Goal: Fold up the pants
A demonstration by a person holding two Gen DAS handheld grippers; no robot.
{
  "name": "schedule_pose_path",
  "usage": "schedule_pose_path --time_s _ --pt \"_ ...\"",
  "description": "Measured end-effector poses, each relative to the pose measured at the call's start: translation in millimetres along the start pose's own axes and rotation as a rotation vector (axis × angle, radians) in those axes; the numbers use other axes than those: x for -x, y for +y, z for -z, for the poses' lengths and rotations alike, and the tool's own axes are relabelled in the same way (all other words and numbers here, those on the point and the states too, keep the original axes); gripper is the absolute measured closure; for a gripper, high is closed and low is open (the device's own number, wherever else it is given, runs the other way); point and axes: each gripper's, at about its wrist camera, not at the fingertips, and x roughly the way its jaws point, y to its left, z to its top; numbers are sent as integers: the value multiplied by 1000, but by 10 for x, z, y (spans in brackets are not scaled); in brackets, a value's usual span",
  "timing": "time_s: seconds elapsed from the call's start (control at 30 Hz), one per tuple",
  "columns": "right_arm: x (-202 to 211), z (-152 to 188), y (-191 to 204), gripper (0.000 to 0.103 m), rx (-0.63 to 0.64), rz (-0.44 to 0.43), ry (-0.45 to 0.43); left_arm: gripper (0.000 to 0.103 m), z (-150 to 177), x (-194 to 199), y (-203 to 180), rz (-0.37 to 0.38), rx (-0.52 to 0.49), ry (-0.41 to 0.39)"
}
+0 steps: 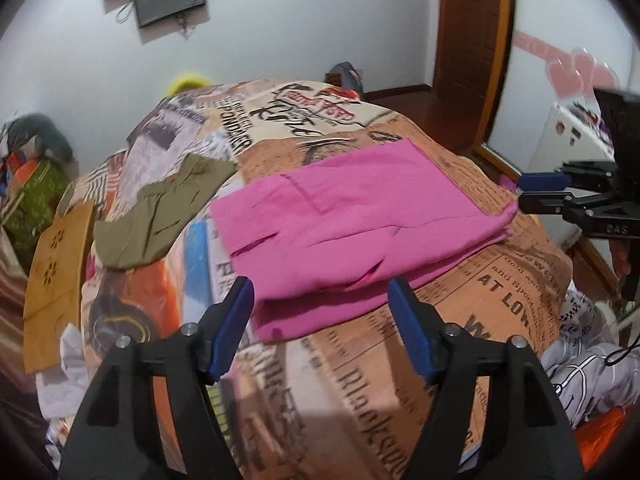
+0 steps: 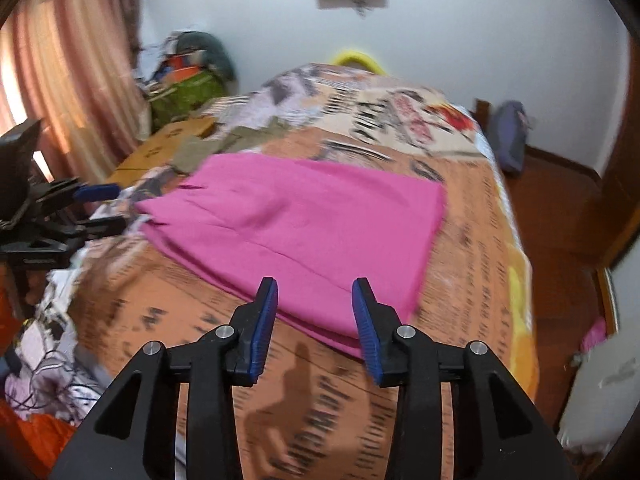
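Pink pants (image 1: 352, 224) lie folded flat on the printed bedspread (image 1: 500, 304).

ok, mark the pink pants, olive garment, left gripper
pink pants (image 1: 360, 208), left wrist view, middle of top layer
olive garment (image 1: 160, 216), left wrist view, centre of cloth
left gripper (image 1: 320, 294), left wrist view, between open fingertips

Open bedspread (image 1: 500, 312) at lower right of the left wrist view, bare between the pink pants (image 1: 352, 224) and the bed edge. Further bare cover at upper centre, beyond the pants. Blocked at mid left by an olive garment (image 1: 160, 216) and a cardboard box (image 1: 56, 276) just beside it. Hemmed in at right edge by the right gripper (image 1: 540, 192), touching the pants' corner. In the right wrist view, clear bedspread below the fingers (image 2: 266, 320); left gripper (image 2: 100, 208) at mid left.
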Motion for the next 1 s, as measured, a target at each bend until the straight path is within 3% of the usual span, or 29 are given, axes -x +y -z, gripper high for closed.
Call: schedule_pose_path --time_s 0.13,0.27,0.37,0.63,0.7,0.87,1.0 --pt "-169 -45 229 67 58 -40 10 34 -46 -261 -186 -39 -102 66" --pt "-413 -59 324 67 75 -71 47 34 -29 -501 -247 -53 -136 101" --pt "-540 -67 360 67 78 -80 70 34 -36 -597 -266 -70 -155 96" --pt "-754 -95 435 67 104 -74 91 35 -116 -573 -283 -18 -134 48" --pt "-770 -90 429 68 101 -67 85 38 -124 -563 -307 -8 -142 42" --pt "-768 -79 347 69 77 -54 84 61 -112 -578 -351 20 -162 34" --pt "-733 -66 257 89 45 -55 66 80 -82 -616 -347 22 -152 38"
